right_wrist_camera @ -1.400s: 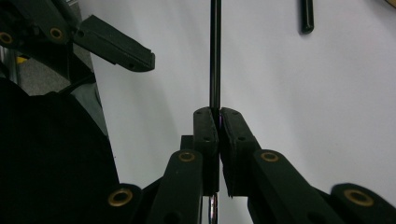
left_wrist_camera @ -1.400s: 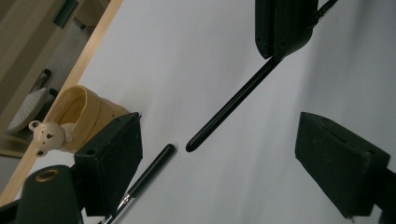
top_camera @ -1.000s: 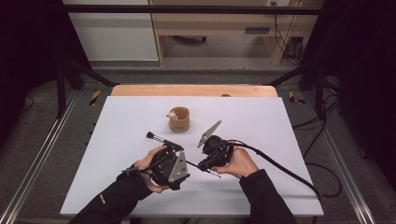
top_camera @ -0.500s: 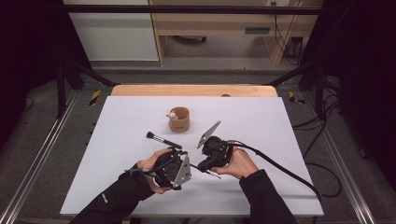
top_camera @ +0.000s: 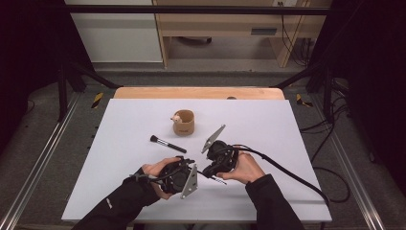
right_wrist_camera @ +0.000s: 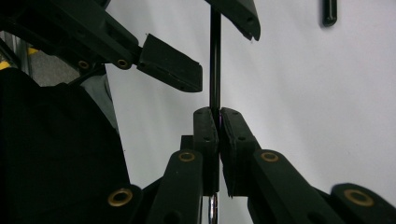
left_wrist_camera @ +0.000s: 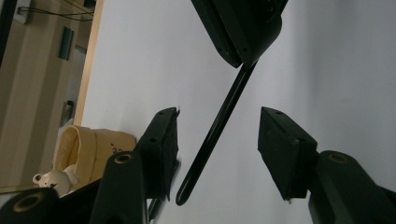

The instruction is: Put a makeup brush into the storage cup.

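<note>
My right gripper (right_wrist_camera: 218, 112) is shut on a thin black brush handle (right_wrist_camera: 215, 60), which sticks straight out past its jaws. In the high view it (top_camera: 209, 170) sits at the table's front centre, facing my left gripper (top_camera: 193, 166). My left gripper (left_wrist_camera: 218, 114) has the same handle (left_wrist_camera: 219, 126) between its jaws. Those jaws have just been closing, with a gap still showing on each side of the handle. A second black brush (top_camera: 167, 143) lies flat on the white table (top_camera: 268, 124).
A tan cup (top_camera: 184, 123) with a small pale figure on its rim stands behind the hands at mid table. The table's wooden back edge (top_camera: 198, 92) lies beyond it. A black cable (top_camera: 292, 175) trails from the right gripper off to the right.
The left gripper's jaws have drawn closer together around the handle. The right hand and the brush it holds have stayed put.
</note>
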Demonstrator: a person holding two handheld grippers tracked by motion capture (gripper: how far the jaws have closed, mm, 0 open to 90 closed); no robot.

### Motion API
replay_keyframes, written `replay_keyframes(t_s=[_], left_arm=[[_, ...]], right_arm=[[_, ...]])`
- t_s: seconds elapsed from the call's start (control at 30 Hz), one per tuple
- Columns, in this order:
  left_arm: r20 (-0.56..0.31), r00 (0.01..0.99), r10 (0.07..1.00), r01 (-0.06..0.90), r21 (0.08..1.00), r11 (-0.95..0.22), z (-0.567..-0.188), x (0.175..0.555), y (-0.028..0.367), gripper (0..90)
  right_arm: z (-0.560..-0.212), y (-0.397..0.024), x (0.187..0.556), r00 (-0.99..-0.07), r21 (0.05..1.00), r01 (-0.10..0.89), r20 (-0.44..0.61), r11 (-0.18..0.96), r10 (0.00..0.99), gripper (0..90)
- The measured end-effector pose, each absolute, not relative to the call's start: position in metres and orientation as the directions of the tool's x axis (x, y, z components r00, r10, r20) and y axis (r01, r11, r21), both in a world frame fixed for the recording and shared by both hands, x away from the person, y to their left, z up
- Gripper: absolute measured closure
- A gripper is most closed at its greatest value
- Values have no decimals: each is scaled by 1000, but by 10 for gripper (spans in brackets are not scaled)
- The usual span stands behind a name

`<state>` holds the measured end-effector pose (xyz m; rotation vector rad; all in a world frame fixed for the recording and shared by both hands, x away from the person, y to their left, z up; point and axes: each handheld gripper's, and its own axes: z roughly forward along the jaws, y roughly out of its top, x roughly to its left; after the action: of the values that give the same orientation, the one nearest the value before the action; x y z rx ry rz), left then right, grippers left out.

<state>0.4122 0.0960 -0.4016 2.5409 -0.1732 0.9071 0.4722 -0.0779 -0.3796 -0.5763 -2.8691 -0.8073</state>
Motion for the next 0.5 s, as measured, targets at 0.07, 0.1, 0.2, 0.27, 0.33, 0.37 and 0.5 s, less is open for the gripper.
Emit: replay_keyframes(t_s=[0.07,0.1,0.2,0.27,0.33,0.37,0.5], left_arm=[[632,774,23,-263,355,-897,-402,412,96,517],[635,772,20,-265,351,-898,-402,412,96,528],[644,765,11,-272,339,-901,-403,411,97,561],[650,760,5,-278,331,-902,-403,411,96,581],[653,757,-2,-284,327,-901,-404,411,96,604],[654,757,-7,-288,324,-901,-404,411,96,614],[662,750,-20,-297,310,-903,-406,410,95,646]], right_arm=[[-380,-77,472,-918,482,396,205,782,339,856],[-380,-77,472,-919,482,393,204,783,336,856],[-380,-78,472,-923,481,385,206,787,326,856],[-380,-78,472,-924,482,383,206,788,323,856],[-380,-78,472,-924,482,382,206,788,322,856],[-380,-78,472,-924,482,382,206,788,322,856],[-380,-78,471,-922,481,386,210,787,324,856]])
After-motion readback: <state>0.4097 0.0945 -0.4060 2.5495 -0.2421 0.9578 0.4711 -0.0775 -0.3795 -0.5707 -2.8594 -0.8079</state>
